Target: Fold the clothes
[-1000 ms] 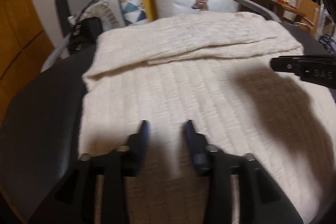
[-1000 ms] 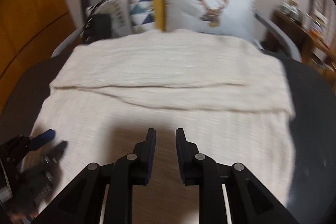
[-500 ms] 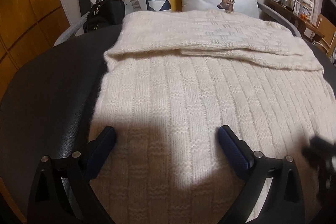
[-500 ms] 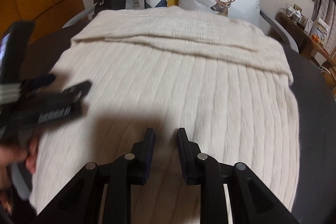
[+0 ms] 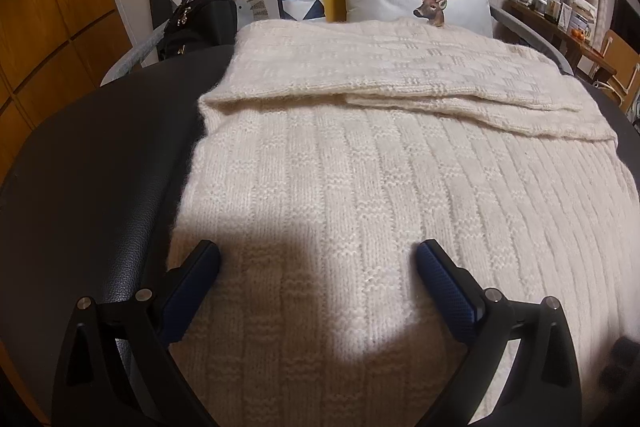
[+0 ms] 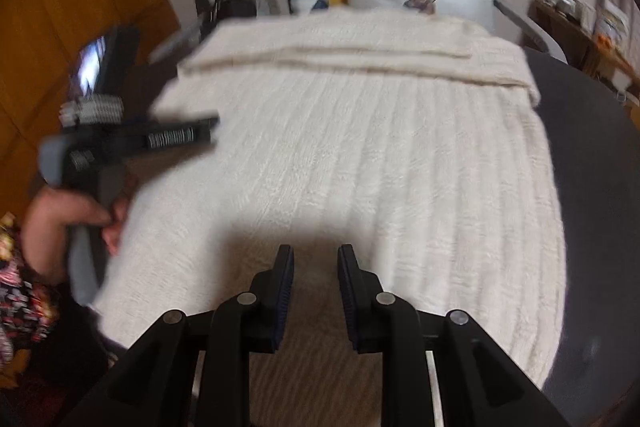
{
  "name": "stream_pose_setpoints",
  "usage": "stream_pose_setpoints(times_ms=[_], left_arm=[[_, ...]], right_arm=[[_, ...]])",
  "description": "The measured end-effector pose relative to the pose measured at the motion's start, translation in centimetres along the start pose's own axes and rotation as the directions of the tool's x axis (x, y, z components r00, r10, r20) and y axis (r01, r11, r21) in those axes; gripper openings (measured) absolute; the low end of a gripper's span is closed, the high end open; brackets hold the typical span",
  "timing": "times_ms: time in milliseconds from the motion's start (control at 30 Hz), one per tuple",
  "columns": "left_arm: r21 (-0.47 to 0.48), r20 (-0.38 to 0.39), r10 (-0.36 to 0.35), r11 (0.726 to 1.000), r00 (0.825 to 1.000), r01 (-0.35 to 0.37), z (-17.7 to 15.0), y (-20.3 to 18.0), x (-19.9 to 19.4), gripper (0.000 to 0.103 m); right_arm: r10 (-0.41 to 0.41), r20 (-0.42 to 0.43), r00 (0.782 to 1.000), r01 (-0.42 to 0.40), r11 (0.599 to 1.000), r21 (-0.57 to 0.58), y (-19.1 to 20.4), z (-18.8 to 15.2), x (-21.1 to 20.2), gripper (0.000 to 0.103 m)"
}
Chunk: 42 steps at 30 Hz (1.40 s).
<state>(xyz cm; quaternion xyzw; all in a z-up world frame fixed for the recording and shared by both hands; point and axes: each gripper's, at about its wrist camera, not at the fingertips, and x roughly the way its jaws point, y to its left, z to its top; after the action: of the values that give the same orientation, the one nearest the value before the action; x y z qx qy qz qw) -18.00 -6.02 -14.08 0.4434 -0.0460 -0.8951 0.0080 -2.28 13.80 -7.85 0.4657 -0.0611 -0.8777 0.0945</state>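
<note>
On the dark surface the cream knit garment lies flat with its far part already doubled over toward us, so we judge one fold made and the near half left to bring up. Our left gripper hovers low over the near left edge, jaws spread wide and empty. Our right gripper hangs above the near middle, jaws narrow, gripping nothing.
</note>
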Motion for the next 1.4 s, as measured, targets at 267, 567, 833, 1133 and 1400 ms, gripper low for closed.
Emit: stream_pose_setpoints(times_ms=[267, 567, 833, 1133, 1400], left_arm=[[0.082, -0.019, -0.085, 0.993, 0.996, 0.086, -0.5, 1.8, -0.8, 0.1], [0.121, 0.033, -0.249, 0.962, 0.968, 0.244, 0.8, -4.3, -6.6, 0.1], [0.468, -0.044, -0.23, 0.855, 0.972, 0.223, -2.4, -17.1, -5.3, 0.1], [0.376, -0.049, -0.287, 0.882, 0.957, 0.284, -3.1, -15.9, -4.5, 0.103], [0.375, -0.047, -0.28, 0.885, 0.959, 0.277, -3.1, -16.1, -4.6, 0.103]], right_arm=[[-0.081, -0.01, 0.997, 0.081, 0.996, 0.043, -5.7, -1.6, -0.7, 0.02], [-0.032, 0.055, 0.998, 0.018, 0.968, 0.25, -8.9, -1.3, -2.7, 0.022], [-0.02, -0.064, 0.998, 0.02, 1.0, -0.001, -4.3, -1.8, -1.3, 0.022], [0.007, -0.065, 0.998, -0.007, 1.0, 0.0, -5.1, -6.0, -4.7, 0.022], [0.015, 0.03, 0.999, -0.019, 0.993, 0.118, -6.9, -4.4, -6.7, 0.021]])
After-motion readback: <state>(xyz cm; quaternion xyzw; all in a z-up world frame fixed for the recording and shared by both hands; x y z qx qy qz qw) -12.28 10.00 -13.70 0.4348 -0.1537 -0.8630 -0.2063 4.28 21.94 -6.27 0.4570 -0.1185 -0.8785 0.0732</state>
